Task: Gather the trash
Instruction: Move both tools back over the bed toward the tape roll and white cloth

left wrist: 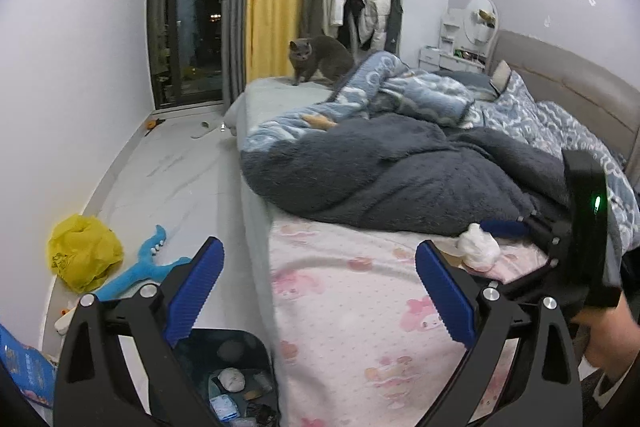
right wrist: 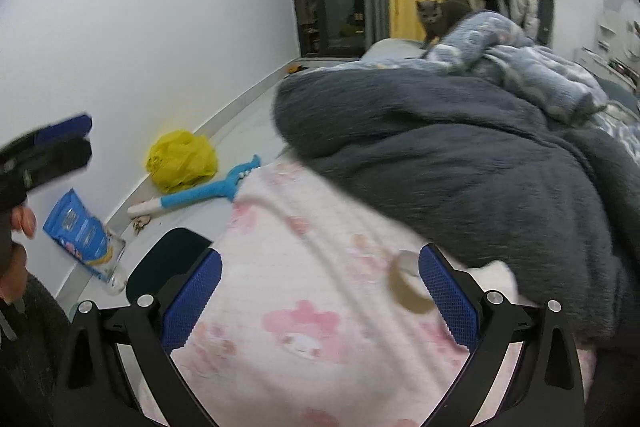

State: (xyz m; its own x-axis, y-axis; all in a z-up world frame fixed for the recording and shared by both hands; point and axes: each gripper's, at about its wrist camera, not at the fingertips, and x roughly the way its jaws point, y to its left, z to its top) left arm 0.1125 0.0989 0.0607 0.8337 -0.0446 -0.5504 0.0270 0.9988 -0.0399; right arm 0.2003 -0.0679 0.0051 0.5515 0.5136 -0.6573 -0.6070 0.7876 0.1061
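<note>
Your left gripper and right gripper both stand spread wide, grasping nothing. On the pink cartoon-print sheet, a crumpled white tissue wad lies at the edge of the fuzzy dark-grey blanket; a brown cardboard tape ring sits beside it. The blue bag on the floor has unreadable print. The trash bin stands against the bed's side
</note>
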